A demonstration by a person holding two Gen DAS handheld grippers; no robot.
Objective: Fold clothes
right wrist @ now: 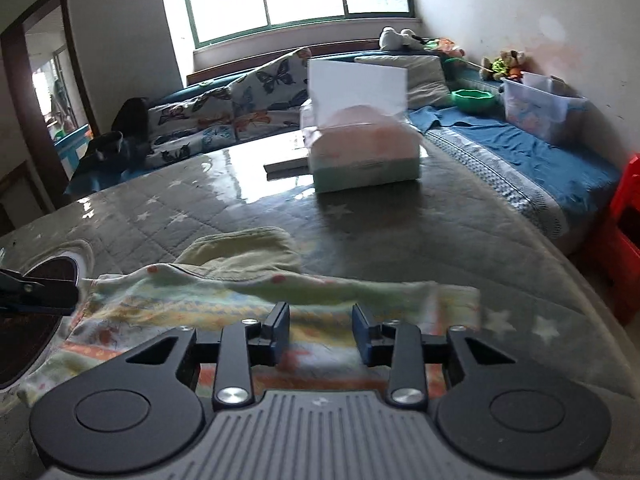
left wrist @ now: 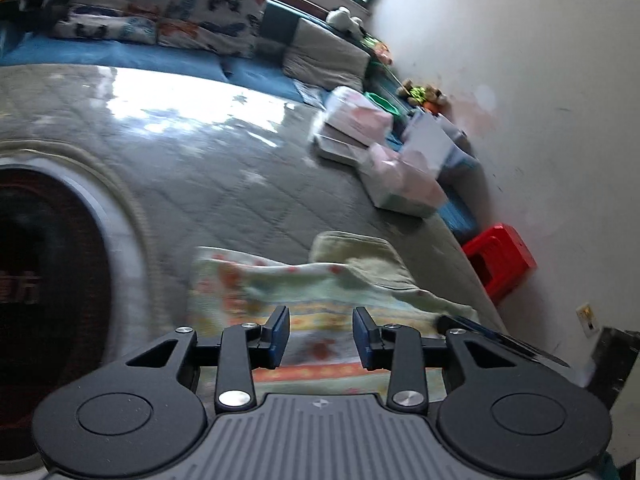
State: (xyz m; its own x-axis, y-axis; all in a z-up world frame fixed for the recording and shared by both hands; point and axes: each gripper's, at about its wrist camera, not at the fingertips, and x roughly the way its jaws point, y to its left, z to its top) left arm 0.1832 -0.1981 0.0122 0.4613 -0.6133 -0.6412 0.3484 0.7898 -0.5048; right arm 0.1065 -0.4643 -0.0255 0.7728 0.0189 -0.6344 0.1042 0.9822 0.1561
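The pale patterned cotton garment (right wrist: 256, 312) with orange and green stripes lies flat on the grey quilted star-print bench (right wrist: 400, 240), its long axis running left to right across both views. Both tools hang over its near edge. The right hand-held gripper (right wrist: 320, 334) stands with jaws spread, nothing between them, the cloth directly below and just ahead. The left hand-held gripper (left wrist: 322, 336) is likewise spread and empty over the garment's left part. An olive folded cloth (right wrist: 244, 252) rests just beyond, overlapping the far edge.

Black linkage tool (left wrist: 321, 334) with blue pads (left wrist: 282, 330), silver screws, ribbed grey body.
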